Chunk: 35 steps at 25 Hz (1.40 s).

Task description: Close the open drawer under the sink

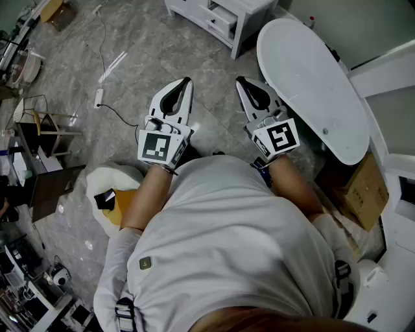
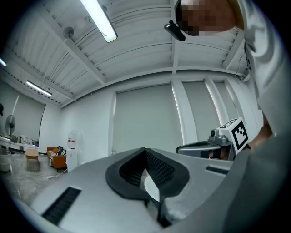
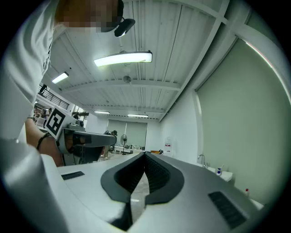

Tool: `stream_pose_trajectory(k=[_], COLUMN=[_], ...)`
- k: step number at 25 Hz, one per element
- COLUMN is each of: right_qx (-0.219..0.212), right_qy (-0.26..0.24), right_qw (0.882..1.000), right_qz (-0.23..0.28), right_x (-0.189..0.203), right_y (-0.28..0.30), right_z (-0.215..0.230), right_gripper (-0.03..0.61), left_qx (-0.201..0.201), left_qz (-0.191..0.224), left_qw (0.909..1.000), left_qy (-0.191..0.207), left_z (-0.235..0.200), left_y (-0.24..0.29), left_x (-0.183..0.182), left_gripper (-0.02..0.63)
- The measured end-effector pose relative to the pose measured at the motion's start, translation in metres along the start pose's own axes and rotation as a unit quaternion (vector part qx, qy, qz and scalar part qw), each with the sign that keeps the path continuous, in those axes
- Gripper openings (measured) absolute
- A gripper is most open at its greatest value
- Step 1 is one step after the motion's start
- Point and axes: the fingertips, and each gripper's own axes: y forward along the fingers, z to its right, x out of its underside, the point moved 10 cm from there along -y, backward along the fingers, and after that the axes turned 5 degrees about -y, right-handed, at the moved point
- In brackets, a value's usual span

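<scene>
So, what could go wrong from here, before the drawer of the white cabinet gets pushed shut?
1. A power strip with its black cable lies on the floor ahead, left of the way to the white cabinet; a foot might catch it.
2. The right tongs, shut and empty, are close beside the white oval top and could knock its edge when moving forward.

White drawer (image 1: 219, 23) stands pulled out, open.
</scene>
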Motion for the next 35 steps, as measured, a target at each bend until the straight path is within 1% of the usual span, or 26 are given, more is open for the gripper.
stream_pose_trajectory(k=[3, 6, 9, 14, 18, 22, 25, 35], right_qx=[-0.001, -0.006, -0.018, -0.027, -0.036, -0.043, -0.040, -0.022], right_qy=[-0.001, 0.001, 0.004, 0.010, 0.012, 0.020, 0.019, 0.025], right_qw=[1.000, 1.000, 1.000, 0.999, 0.999, 0.998, 0.998, 0.999], right_qz=[-0.002, -0.007, -0.016, -0.017, -0.023, -0.034, -0.037, -0.036], right_x=[0.001, 0.007, 0.011, 0.013, 0.015, 0.021, 0.025, 0.014], right_y=[0.001, 0.003, 0.009, 0.030, 0.053, 0.085, 0.114, 0.226], right_z=[-0.002, 0.000, 0.001, 0.000, -0.006, -0.012, -0.018, -0.053], right_gripper=[0.023, 0.023, 0.023, 0.025, 0.025, 0.025, 0.025, 0.025], left_qx=[-0.006, -0.001, 0.001, -0.001, -0.007, -0.009, -0.009, 0.017], left_qz=[-0.011, -0.003, -0.006, -0.010, -0.010, -0.008, -0.007, -0.009], left_qw=[0.9999, 1.0000, 0.9999, 0.9999, 0.9997, 0.9996, 0.9995, 0.9995], left_qy=[-0.006, -0.004, -0.008, -0.014, -0.020, -0.027, -0.028, -0.026], left_z=[-0.003, -0.005, -0.009, -0.027, -0.049, -0.082, -0.113, -0.229], left_y=[-0.002, 0.003, 0.007, 0.009, 0.007, 0.008, 0.008, 0.006], left_x=[0.006, 0.008, 0.011, 0.015, 0.017, 0.022, 0.024, 0.008], left_gripper=[0.008, 0.008, 0.008, 0.008, 0.008, 0.008, 0.008, 0.008])
